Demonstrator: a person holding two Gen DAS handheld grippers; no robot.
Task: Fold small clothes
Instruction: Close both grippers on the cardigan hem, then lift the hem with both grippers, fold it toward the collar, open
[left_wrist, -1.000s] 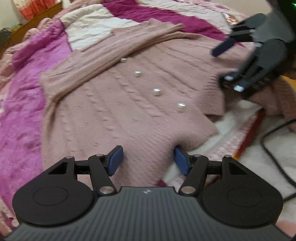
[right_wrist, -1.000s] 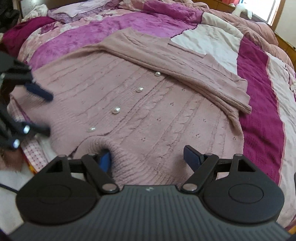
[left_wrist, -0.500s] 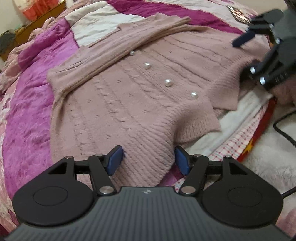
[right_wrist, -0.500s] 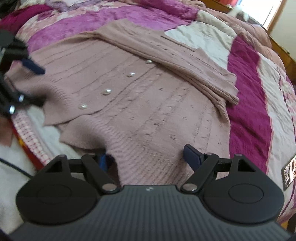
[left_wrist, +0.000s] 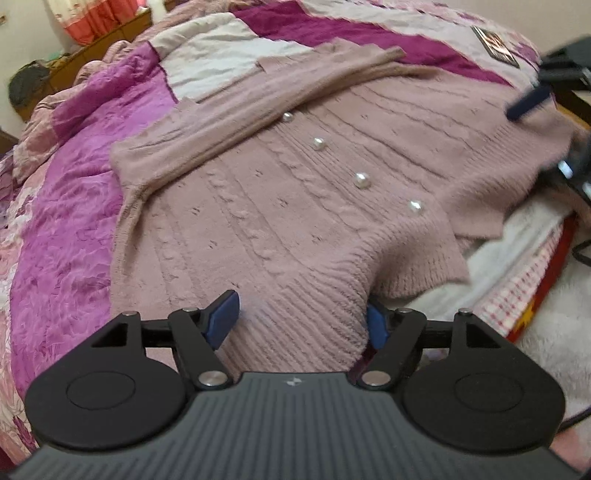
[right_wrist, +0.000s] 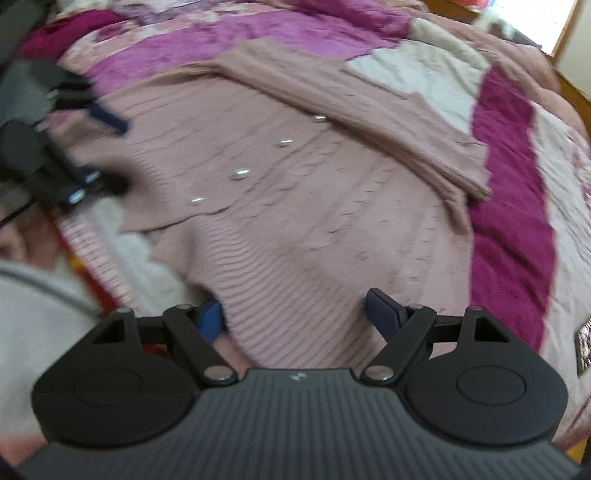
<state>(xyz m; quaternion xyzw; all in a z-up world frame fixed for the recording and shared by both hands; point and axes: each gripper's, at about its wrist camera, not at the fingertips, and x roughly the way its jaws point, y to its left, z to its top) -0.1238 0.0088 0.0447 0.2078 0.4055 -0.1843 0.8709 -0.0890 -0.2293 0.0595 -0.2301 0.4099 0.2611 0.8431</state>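
A dusty-pink cable-knit cardigan (left_wrist: 295, 206) with pearl buttons (left_wrist: 362, 181) lies spread on the bed, one sleeve folded across its top. It also shows in the right wrist view (right_wrist: 314, 221). My left gripper (left_wrist: 301, 319) is open, its jaws either side of the ribbed hem at one bottom corner. My right gripper (right_wrist: 293, 314) is open, its jaws straddling the ribbed hem at the other corner. Each gripper appears blurred at the edge of the other's view.
The bed carries a magenta, pink and cream patchwork quilt (left_wrist: 66, 206). A white fleece and red checked blanket (left_wrist: 524, 273) hang at the bed edge. A dark cable (left_wrist: 580, 251) lies on the white fleece. Wooden furniture (left_wrist: 96, 44) stands behind.
Both grippers have pulled back toward the bed edge along the hem, further apart from each other. The hem now bunches up between each pair of jaws.
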